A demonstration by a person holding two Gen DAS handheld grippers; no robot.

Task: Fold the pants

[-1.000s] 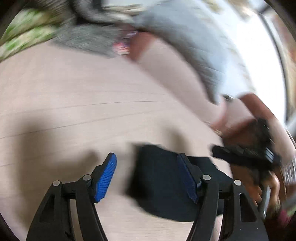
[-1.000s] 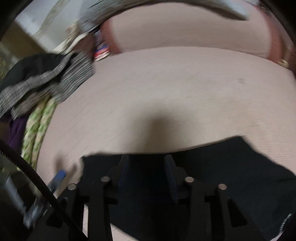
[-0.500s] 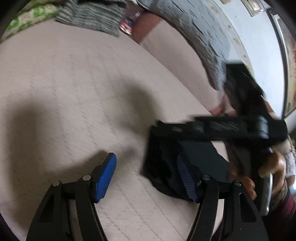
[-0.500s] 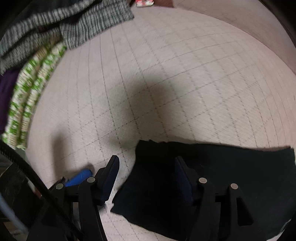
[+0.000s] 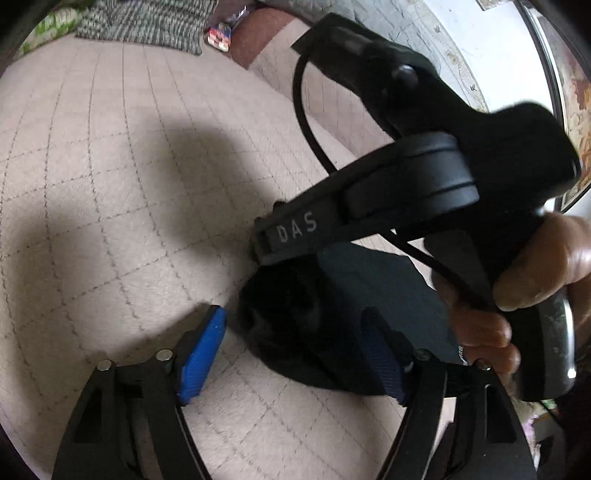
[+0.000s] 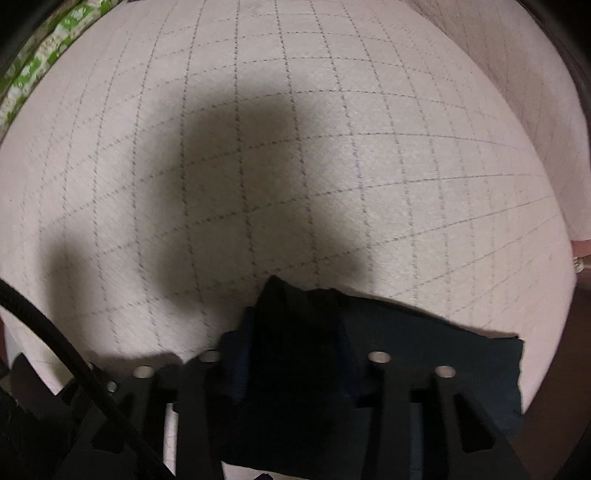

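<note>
The dark pants (image 5: 369, 288) lie bunched on a pink quilted bed cover (image 5: 110, 184). My left gripper (image 5: 295, 350) is open, its blue pads (image 5: 201, 354) on either side of the pants' near edge, not closed on the cloth. In the right wrist view my right gripper (image 6: 291, 354) has its fingers pressed against a raised fold of the pants (image 6: 295, 332) and holds it up off the cover (image 6: 332, 147). In the left wrist view the right gripper's body (image 5: 406, 184) and the hand holding it fill the upper right.
A grey striped garment (image 5: 147, 18) and a green patterned cloth (image 5: 48, 26) lie at the far edge of the bed. The green cloth also shows at the top left in the right wrist view (image 6: 37, 55). A black cable (image 6: 74, 362) runs by the right gripper.
The right gripper has shut on a fold of the pants and lifted it. It now sits much closer in front of the left camera. The left gripper stays open.
</note>
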